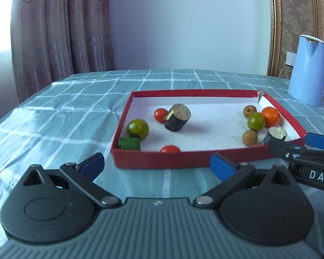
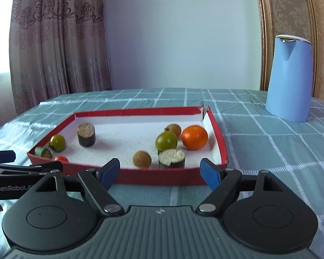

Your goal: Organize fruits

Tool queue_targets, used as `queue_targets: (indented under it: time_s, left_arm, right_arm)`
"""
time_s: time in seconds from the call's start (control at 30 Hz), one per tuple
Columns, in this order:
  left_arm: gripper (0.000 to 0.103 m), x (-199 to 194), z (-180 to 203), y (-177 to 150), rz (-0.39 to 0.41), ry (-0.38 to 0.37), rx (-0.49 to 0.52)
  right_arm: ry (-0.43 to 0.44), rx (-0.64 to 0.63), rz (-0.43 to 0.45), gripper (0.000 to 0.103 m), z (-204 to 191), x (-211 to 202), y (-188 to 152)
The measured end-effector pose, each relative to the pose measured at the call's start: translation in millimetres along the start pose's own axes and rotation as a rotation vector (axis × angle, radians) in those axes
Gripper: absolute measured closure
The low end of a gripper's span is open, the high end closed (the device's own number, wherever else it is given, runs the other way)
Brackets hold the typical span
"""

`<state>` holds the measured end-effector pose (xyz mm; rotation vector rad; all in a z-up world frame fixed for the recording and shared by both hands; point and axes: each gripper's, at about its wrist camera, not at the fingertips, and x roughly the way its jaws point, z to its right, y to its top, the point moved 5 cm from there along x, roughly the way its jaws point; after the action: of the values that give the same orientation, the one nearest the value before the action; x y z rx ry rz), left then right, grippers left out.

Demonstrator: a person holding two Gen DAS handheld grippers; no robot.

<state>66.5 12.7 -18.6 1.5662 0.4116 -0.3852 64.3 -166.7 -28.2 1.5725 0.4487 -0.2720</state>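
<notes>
Both tools short of the red tray, nothing held; left gripper jaws wide, right gripper jaws apart. Fruits all inside the tray: orange, green tomato and brown longan bunched near right; approach the longan from above, clear of the front wall; close gently, since round fruit likely rolls.

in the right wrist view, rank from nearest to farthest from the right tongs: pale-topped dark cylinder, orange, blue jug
1. Pale-topped dark cylinder, inside the red box's near wall, just ahead of the right tongs.
2. Orange, farther in, by the box's right wall.
3. Blue jug, outside the box, far right on the cloth.
</notes>
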Motion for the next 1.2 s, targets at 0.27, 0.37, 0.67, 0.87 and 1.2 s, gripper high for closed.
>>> queue_targets:
  time_s: [0.27,0.37,0.67,0.87,1.2]
  left_arm:
    - [0.0,-15,-4,-3,0.024,0.008,-0.002]
    - [0.0,-19,-5,-1,0.024,-0.001,-0.019]
    - [0.0,-23,-1,-2,0.039,0.012,0.002]
    - [0.0,-24,3,-5,0.05,0.019,0.026]
    - [0.0,-26,7,-5,0.06,0.025,0.048]
  right_arm:
    - [0.002,-0.042,-0.01,0.022,-8,1,-4]
    - [0.001,-0.044,-0.009,0.022,-8,0,-4]
    - [-0.015,-0.054,-0.012,0.021,-10,1,-4]
    - [-0.022,-0.057,-0.013,0.021,-9,1,-5]
    - [-0.025,-0.066,-0.012,0.02,-11,1,-5]
